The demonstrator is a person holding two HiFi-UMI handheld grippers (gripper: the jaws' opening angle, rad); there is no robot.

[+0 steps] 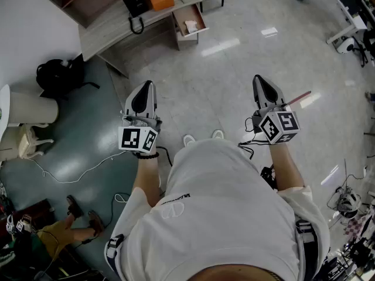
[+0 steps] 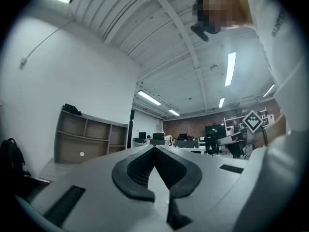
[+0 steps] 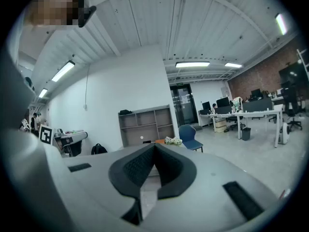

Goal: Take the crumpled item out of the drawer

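The white crumpled item point(image 1: 191, 26) lies alone, so far as I see, in the small open wooden drawer point(image 1: 199, 16) of the grey desk point(image 1: 111, 22), well apart from the person. The left gripper point(image 1: 150, 85) and right gripper point(image 1: 257, 78) both have jaws together and hold nothing. I think the approach comes first: step near, then open one gripper's jaws.

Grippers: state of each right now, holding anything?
Left gripper: closed, nothing between the jaws.
Right gripper: closed, nothing between the jaws.
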